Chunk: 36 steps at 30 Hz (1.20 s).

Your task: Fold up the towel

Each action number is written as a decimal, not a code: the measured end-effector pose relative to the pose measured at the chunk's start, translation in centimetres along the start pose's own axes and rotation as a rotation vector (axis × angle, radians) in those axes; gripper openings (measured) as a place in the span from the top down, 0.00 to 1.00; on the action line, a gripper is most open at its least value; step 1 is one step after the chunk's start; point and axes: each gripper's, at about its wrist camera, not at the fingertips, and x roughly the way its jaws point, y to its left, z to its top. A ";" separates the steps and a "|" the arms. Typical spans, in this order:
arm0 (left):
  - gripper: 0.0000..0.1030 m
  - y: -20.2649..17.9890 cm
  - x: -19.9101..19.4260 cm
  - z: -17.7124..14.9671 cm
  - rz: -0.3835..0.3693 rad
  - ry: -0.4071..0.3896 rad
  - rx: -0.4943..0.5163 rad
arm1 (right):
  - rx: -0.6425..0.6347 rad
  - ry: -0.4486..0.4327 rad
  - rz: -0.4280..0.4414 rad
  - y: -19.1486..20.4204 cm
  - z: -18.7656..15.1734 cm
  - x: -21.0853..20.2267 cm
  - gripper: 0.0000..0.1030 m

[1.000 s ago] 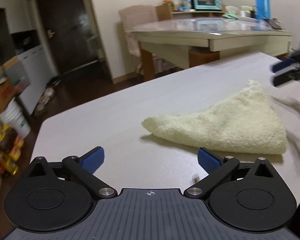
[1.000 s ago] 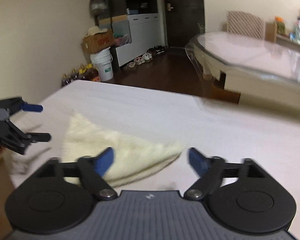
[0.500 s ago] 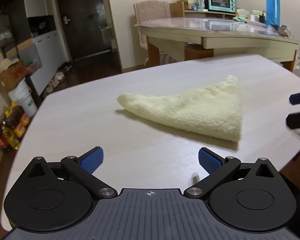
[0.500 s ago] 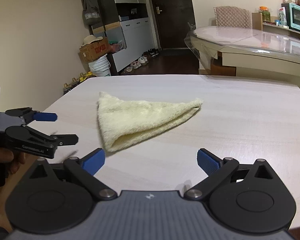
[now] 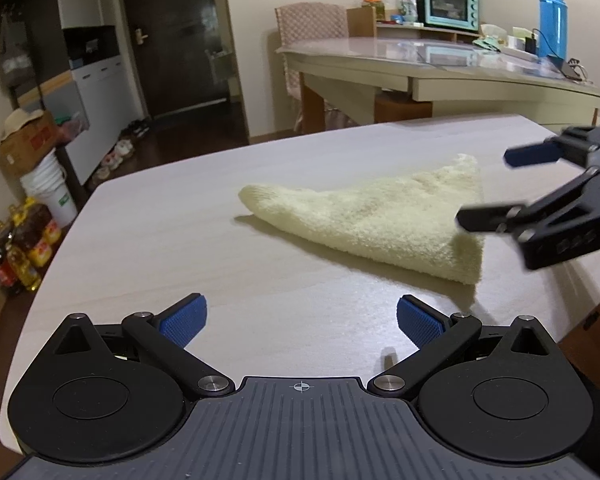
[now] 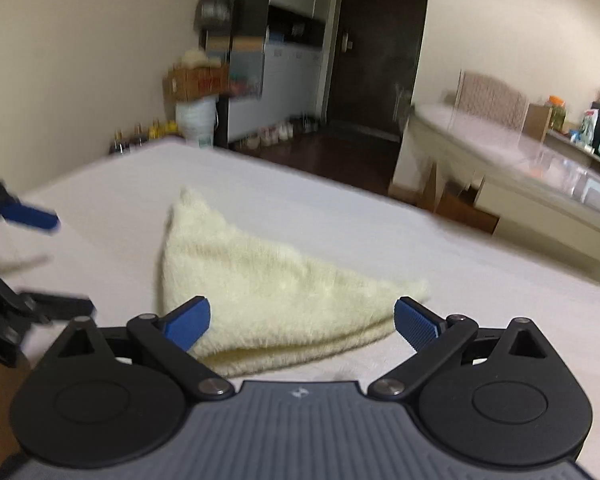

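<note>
Since half a sec ago the right gripper (image 6: pixel 302 318) is closing in on the towel (image 6: pixel 268 292), jaws wide apart, empty. Towel's lying folded as a triangle mid-table (image 5: pixel 180 240), thick near corner just ahead of the right gripper. Left gripper (image 5: pixel 302 316) is hanging further off, jaws apart, empty.

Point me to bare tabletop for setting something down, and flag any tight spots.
Free: the wide strip of table left of the towel, out to the rounded corner, and the band between towel and left gripper. Tight: the towel's right edge, where the open right gripper hangs close over it.
</note>
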 end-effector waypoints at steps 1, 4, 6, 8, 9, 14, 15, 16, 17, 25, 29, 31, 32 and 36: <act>0.00 0.1 0.0 0.0 0.000 0.000 -0.004 | -0.010 0.009 0.001 0.2 -0.2 0.3 0.03; 0.00 0.4 0.2 0.1 0.007 0.004 -0.015 | -0.016 -0.003 -0.002 0.3 -0.8 0.4 0.03; 0.00 0.4 0.2 0.2 0.013 0.007 -0.019 | -0.008 -0.026 0.002 0.0 -0.9 -0.4 0.03; 0.00 0.3 0.1 0.2 0.017 0.008 -0.023 | 0.006 -0.051 0.009 -0.4 -0.8 -1.4 0.03; 0.00 0.2 0.1 0.3 0.018 0.008 -0.025 | 0.019 -0.058 0.017 -0.7 -0.9 -2.0 0.03; 0.00 -0.2 0.2 0.3 0.029 0.019 -0.032 | 0.124 -0.086 0.087 -2.2 -2.3 -6.0 0.02; 0.00 -0.4 0.2 0.3 0.030 0.022 -0.032 | 0.141 -0.084 0.099 -2.4 -2.7 -6.6 0.01; 0.00 -0.5 0.2 0.3 0.030 0.024 -0.031 | 0.156 -0.078 0.111 -2.6 -3.0 -7.0 0.01; 0.00 -0.7 0.2 0.2 0.030 0.025 -0.031 | 0.167 -0.074 0.119 -2.7 -3.2 -7.2 0.01; 0.00 -0.8 0.3 0.0 0.027 0.031 -0.033 | 0.199 -0.038 0.109 -2.8 -4.6 -8.3 0.01; 0.00 -0.9 0.3 0.0 0.027 0.034 -0.029 | 0.206 -0.029 0.109 -2.6 -4.9 -8.4 0.01; 0.00 -0.9 0.3 0.0 0.023 0.035 -0.029 | 0.208 -0.027 0.107 -2.6 -4.9 -8.3 0.01; 0.00 -1.0 0.3 0.0 0.023 0.036 -0.028 | 0.208 -0.026 0.107 -2.6 -4.9 -8.3 0.01; 0.00 -1.1 0.5 0.1 0.020 0.039 -0.026 | 0.209 -0.027 0.099 -2.6 -4.9 -8.2 0.01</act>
